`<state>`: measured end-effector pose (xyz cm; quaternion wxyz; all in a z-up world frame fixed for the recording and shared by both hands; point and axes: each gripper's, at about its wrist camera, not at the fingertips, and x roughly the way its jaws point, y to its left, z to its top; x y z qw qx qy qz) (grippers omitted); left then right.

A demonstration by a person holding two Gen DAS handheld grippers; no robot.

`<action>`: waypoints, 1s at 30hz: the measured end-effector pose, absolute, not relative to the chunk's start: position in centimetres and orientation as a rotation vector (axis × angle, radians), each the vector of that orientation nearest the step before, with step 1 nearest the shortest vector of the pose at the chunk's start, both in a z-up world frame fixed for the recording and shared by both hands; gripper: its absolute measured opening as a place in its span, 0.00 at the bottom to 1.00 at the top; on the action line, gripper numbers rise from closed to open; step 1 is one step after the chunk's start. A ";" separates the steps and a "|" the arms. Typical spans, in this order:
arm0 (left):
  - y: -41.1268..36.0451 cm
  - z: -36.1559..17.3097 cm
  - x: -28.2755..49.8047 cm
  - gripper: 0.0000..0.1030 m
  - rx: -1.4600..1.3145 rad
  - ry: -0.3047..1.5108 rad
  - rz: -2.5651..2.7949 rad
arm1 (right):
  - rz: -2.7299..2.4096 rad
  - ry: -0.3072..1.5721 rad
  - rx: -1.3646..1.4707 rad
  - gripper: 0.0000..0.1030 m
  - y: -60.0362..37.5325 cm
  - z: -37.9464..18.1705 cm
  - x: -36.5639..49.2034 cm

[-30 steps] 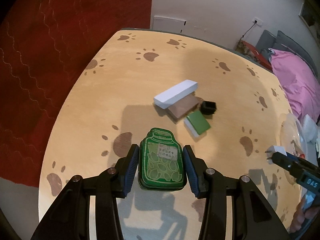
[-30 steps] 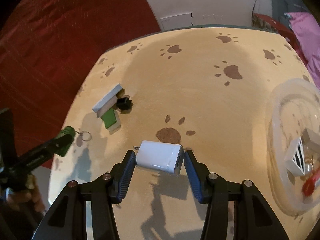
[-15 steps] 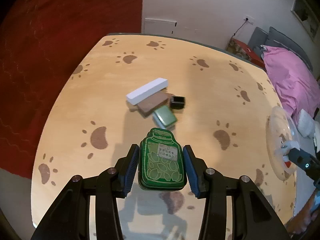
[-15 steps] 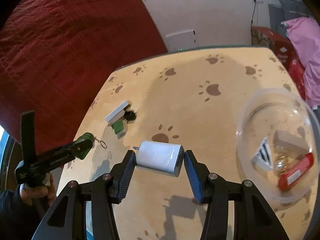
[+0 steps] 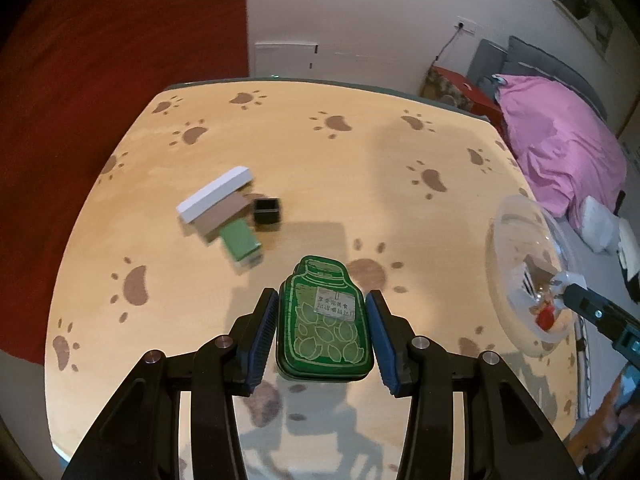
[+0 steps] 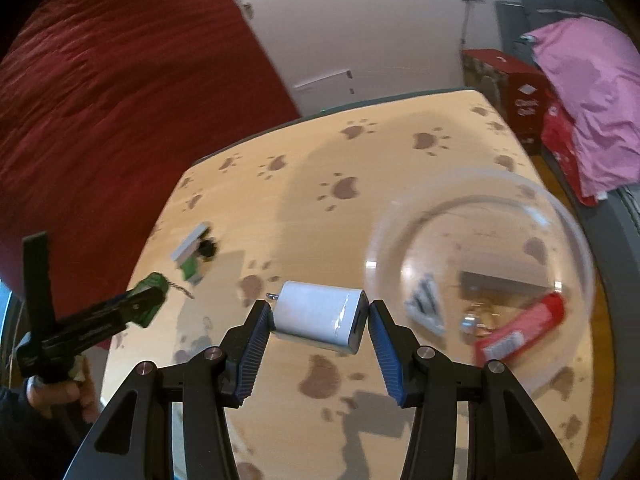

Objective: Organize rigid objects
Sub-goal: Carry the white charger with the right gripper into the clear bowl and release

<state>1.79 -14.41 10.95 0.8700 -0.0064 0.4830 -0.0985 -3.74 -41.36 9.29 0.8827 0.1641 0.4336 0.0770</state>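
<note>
Both grippers were loaded: the right gripper (image 6: 322, 318) held the white charger (image 6: 320, 316) crosswise, nearer the clear bowl (image 6: 480, 276) to its right, while the left gripper (image 5: 322, 330) clamped the green tin (image 5: 325, 326) above the desk (image 5: 280, 140).

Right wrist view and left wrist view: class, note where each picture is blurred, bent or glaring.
Right wrist view: the clear round plastic bowl and the red packet in it smear with motion; glare streaks the white rectangular charger. Left wrist view: sharper, the green jar-shaped tin crisp, the fisheye bending the paw-print table edges.
</note>
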 end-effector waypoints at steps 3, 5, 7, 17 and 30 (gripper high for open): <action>-16.0 11.0 1.7 0.45 -0.001 1.012 -0.221 | 0.104 0.914 0.323 0.52 -43.2 8.5 -3.5; -16.9 11.0 1.7 0.44 0.008 1.014 -0.231 | 0.072 0.918 0.305 0.52 -44.2 7.9 -3.3; -17.9 11.1 1.5 0.44 0.015 1.015 -0.240 | 0.048 0.918 0.290 0.52 -45.2 7.5 -3.0; -21.2 10.9 1.4 0.45 0.039 1.025 -0.267 | 0.010 0.892 0.278 0.78 -48.1 6.7 -3.5; -25.6 10.4 1.5 0.44 0.067 1.038 -0.323 | -0.096 0.926 0.347 0.78 -53.3 5.3 -5.8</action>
